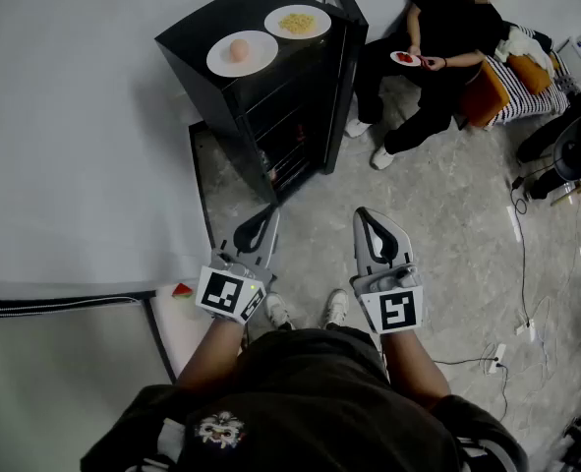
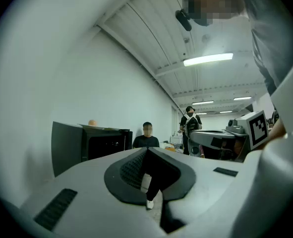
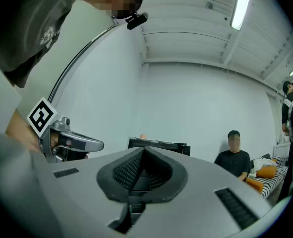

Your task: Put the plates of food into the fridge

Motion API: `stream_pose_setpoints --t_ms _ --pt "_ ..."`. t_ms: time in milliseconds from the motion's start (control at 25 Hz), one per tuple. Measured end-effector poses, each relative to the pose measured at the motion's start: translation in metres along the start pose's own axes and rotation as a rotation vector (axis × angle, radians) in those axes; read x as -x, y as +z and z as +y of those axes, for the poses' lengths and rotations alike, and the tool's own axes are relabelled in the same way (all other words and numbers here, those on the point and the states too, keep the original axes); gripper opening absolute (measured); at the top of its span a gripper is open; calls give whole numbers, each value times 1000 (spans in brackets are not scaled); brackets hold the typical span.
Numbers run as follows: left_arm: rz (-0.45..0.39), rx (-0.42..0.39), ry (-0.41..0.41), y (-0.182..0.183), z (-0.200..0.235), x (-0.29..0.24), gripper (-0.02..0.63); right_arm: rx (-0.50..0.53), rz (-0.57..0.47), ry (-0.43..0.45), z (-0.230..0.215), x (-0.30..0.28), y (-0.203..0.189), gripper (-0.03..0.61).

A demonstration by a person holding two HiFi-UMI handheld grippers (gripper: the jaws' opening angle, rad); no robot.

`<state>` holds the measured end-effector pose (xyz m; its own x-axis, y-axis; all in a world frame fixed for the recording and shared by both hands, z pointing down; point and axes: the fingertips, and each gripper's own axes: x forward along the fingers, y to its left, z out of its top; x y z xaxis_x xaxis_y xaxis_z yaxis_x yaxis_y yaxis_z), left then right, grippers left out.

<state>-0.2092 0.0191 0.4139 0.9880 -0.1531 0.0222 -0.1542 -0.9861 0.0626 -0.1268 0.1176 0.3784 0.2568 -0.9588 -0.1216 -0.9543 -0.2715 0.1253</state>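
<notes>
- Foreground, head view: we hold the left gripper point(image 1: 261, 220) and the right gripper point(image 1: 368, 221) side by side above the grey marbled floor point(image 1: 447, 214). Both point toward the small black box-shaped fridge point(image 1: 187, 39).
- Left gripper: in its own view we see the two grey jaws pressed together, with nothing between the ribbed pads.
- Right gripper: its jaws are likewise closed on each other and empty. Beyond them, its view looks straight at the fridge.
- Fridge: it stands against the white wall point(image 1: 74, 116). Its black door point(image 1: 344, 47) is swung open to the right, and we see dark shelves inside.
- Task items: two plates rest on the fridge's top, just beside each other and not inside it. The nearer is a white round plate with a pale orange ball of food point(image 1: 242, 53); the farther is a white round plate with a heap of yellow food point(image 1: 298, 22).
- Seated person in black clothes point(image 1: 437, 37): this figure sits beyond the open door and holds a small white plate of red food point(image 1: 405, 58) over the lap.
- Lower left: a red watermelon wedge point(image 1: 182, 289) lies on a white flat surface point(image 1: 177, 337), well apart from the fridge.
- Right side: thin white cables point(image 1: 521, 264) trail across the floor.
- Left gripper view, background: we note a standing person in dark clothes point(image 2: 190, 123) far down the room.
</notes>
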Motion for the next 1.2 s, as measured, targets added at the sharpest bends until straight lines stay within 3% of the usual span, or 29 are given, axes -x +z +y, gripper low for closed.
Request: stream_pose_setpoints --t_ms 320,720,920,1200 --pt "-16 13 -10 0 -11 -4 21 -20 -14 4 -2 0 -4 23" --pt "-1 -43 -12 3 -26 -13 21 -24 -55 0 -17 12 3 23" --pt "-24 0 10 10 -41 -32 21 -17 -53 31 -38 19 0 23" --pt "-27 -159 -15 27 -87 -67 21 -10 -90 48 -77 24 5 23"
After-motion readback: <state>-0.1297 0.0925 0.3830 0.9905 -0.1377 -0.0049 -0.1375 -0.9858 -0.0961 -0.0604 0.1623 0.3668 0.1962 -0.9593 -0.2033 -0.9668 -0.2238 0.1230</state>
